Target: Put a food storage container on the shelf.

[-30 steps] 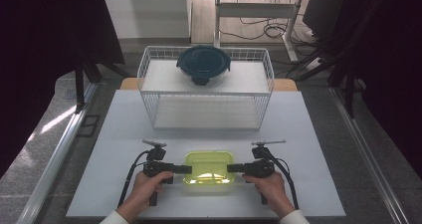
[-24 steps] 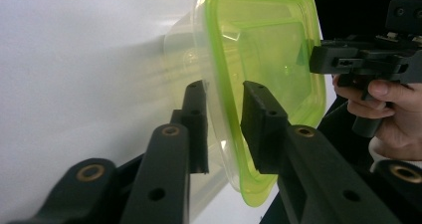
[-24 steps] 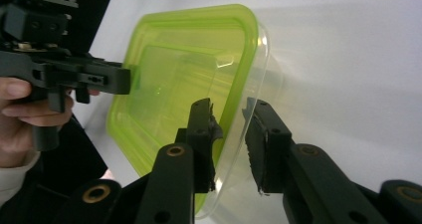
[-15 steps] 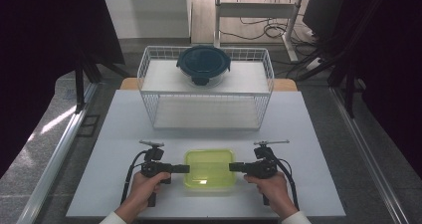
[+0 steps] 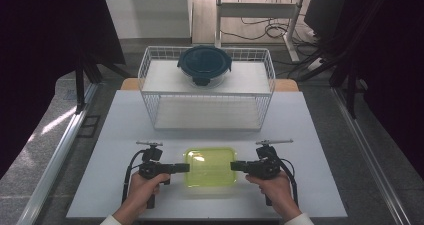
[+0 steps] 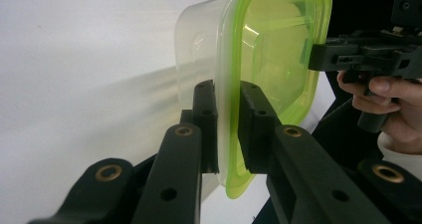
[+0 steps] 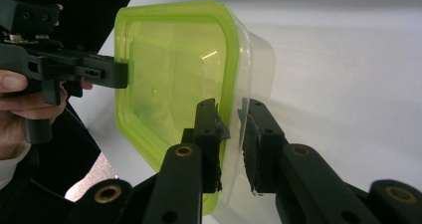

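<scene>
A clear plastic container with a lime-green lid (image 5: pixel 210 167) sits low at the front middle of the white table (image 5: pixel 320 135). My left gripper (image 5: pixel 186 168) comes in from its left side, and in the left gripper view my left gripper (image 6: pixel 228 99) is shut on the lid's rim of the container (image 6: pixel 268 50). My right gripper (image 5: pixel 232 166) meets the opposite side. In the right gripper view my right gripper (image 7: pixel 230 114) straddles the rim of the container (image 7: pixel 169 74), jaws closed on it. Each gripper view shows the other gripper across the lid.
A white wire rack (image 5: pixel 210 102) stands at the back of the table, with a round dark teal lidded bowl (image 5: pixel 204 65) on its upper shelf. The lower shelf holds nothing. Floor, cables and a desk frame lie beyond the table's far edge.
Both grippers keep their hold on the container's two sides. The bright glare on the lid a second ago has faded, and the container has barely shifted.
</scene>
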